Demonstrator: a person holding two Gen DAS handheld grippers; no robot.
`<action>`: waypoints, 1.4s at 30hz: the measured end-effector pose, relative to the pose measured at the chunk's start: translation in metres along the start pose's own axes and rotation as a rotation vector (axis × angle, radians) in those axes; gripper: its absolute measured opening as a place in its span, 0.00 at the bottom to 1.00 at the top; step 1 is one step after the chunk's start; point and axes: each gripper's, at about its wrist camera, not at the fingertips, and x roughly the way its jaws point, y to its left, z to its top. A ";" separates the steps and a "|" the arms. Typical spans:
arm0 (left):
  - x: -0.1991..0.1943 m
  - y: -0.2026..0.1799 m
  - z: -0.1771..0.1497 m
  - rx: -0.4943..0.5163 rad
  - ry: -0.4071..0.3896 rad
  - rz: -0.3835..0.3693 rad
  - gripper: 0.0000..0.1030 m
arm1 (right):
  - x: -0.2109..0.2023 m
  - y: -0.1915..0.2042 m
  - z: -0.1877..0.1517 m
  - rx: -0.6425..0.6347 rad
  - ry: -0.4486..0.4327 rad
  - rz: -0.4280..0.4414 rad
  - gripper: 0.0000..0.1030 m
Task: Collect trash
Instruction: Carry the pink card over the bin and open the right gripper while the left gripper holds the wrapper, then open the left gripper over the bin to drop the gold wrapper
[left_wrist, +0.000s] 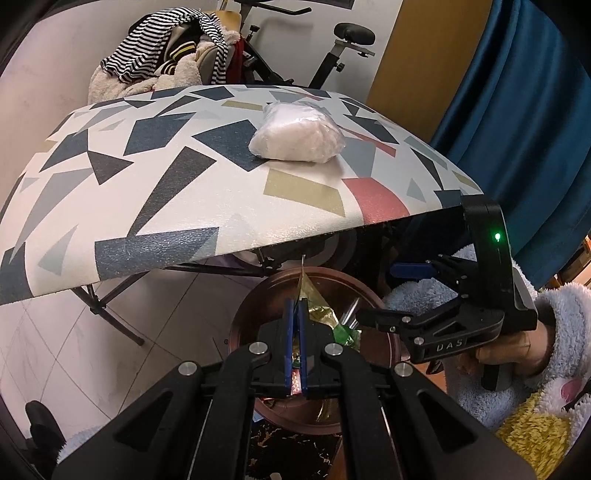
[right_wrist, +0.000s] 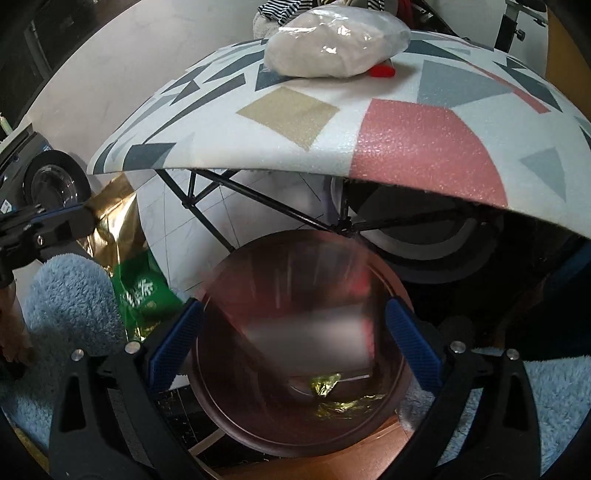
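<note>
Fingers first: left gripper (left_wrist: 294, 347) is clamped on a gold-and-green foil wrapper (left_wrist: 314, 308), blue pads pinched tight with the foil sticking out above the tips. Right gripper (right_wrist: 291, 343) stands wide, nothing between its pads, hanging over the copper-coloured bin (right_wrist: 295, 435).

Wrapper hangs directly above the bin mouth, below the edge of the patterned table (left_wrist: 207, 184). Some gold foil already lies at the bin bottom (right_wrist: 325, 384).

Step in hand looks like the drop. To do it well: keep the left gripper centred over the opening, lower until the trailing foil is inside the rim, then release. Foil is light and may cling to a pad, so a small shake could be needed. Keep the right gripper clear of the fall path.

View differences: left wrist shows the pinch itself and the right gripper from the side, held by a hand in a fluffy sleeve (left_wrist: 517, 347). Right wrist shows the bin interior, though blurred, and the wrapper's green printed face. It also shows a red item (right_wrist: 382, 70) beside the white plastic bag (right_wrist: 332, 44) on the table, hidden in the left view.
</note>
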 end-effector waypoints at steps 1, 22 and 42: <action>0.000 0.000 0.000 0.000 0.000 0.000 0.03 | -0.001 -0.001 0.000 0.006 -0.005 0.000 0.95; 0.043 -0.004 -0.006 -0.038 0.031 -0.064 0.03 | -0.057 -0.026 0.005 0.072 -0.226 -0.097 0.95; 0.053 -0.015 -0.008 -0.007 0.052 -0.026 0.06 | -0.056 -0.032 0.001 0.115 -0.223 -0.102 0.95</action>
